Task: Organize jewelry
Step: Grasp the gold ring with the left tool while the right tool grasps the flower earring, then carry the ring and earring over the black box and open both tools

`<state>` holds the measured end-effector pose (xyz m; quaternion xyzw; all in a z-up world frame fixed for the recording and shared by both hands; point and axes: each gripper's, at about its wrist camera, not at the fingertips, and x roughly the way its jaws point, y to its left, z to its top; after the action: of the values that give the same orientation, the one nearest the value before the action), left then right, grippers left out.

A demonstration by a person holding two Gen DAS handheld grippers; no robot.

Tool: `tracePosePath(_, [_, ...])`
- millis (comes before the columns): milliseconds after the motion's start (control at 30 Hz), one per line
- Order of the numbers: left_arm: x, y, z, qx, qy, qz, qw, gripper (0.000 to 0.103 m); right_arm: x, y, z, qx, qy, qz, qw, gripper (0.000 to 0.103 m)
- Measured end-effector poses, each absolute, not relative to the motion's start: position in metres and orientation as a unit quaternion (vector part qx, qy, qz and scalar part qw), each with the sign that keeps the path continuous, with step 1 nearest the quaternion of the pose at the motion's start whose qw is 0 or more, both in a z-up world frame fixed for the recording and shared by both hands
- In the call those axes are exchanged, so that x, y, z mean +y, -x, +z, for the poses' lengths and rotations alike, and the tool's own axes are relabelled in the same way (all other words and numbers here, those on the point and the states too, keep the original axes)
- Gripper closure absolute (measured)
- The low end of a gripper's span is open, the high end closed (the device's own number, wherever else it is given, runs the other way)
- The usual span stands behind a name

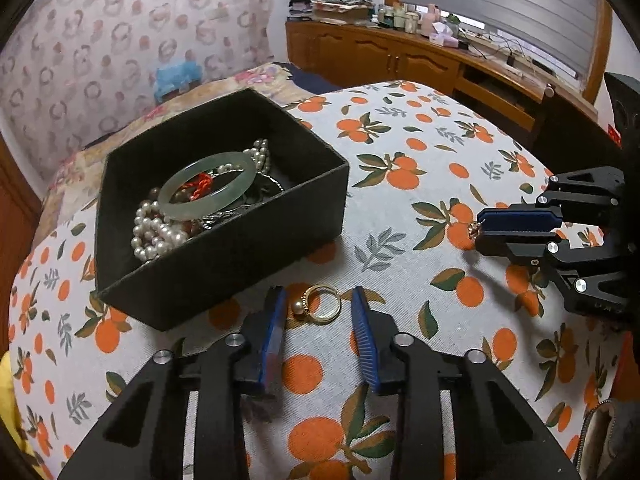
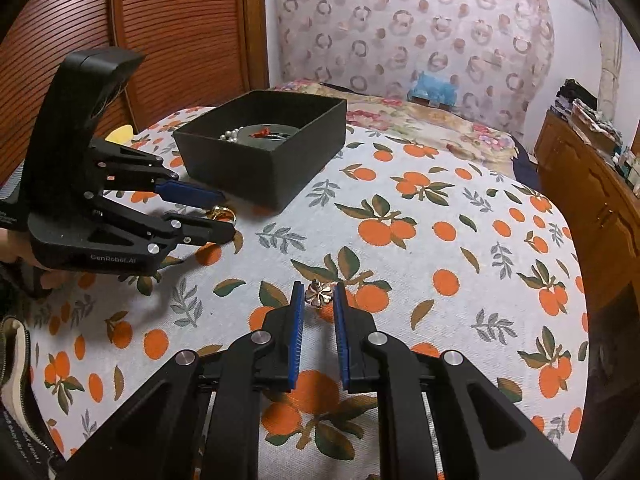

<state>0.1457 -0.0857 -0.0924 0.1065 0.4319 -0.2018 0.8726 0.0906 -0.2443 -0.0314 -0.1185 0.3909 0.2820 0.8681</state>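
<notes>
A gold ring with a pearl [image 1: 320,307] lies on the orange-print cloth [image 1: 400,184], just in front of the black box [image 1: 224,276]. My left gripper [image 1: 317,292] straddles the ring, with small gaps showing on both sides of it. In the right wrist view the left gripper [image 2: 228,214] sits low over the ring [image 2: 221,212]. My right gripper [image 2: 319,286] is shut on a small flower-shaped stud earring [image 2: 319,295] at its fingertips, just above the cloth. The box holds a pale green bangle [image 1: 168,200], pearl strands [image 1: 156,236] and a red cord.
The black box [image 2: 260,176] stands at the back left of the cloth-covered surface. Behind it is floral bedding [image 2: 420,116]. A slatted wooden door [image 2: 160,20] is on the left and a cluttered wooden cabinet [image 1: 400,52] on the right. A zippered bag [image 2: 16,344] lies at the near left edge.
</notes>
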Motion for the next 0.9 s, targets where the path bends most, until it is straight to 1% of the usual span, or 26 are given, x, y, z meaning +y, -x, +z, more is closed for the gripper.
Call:
tracePosePath(67, [-0.084, -0.144, -0.092, 0.432, -0.1, -0.205, 0.873, 0.08, -0.244, -0.091, -0.031, 0.391, 0.118, 0.282, 0.868, 0.087])
tracePosePath(333, [-0.078, -0.14, -0.086, 0.421, -0.086, -0.201, 0.88, 0.08, -0.242, -0.089, -0.028, 0.386, 0.121, 0.282, 0.87, 0.087])
tracePosePath(567, [-0.074, -0.136, -0.064, 0.394, -0.078, -0.196, 0.895, 0.08, -0.239, -0.092, -0.017, 0.376, 0.124, 0.286, 0.873, 0.087])
tracePosePath(900, [-0.058, -0.146, -0.033, 0.359, -0.064, -0.172, 0.915, 0.08, -0.217, -0.119, 0.014, 0.34, 0.116, 0.312, 0.88, 0.087])
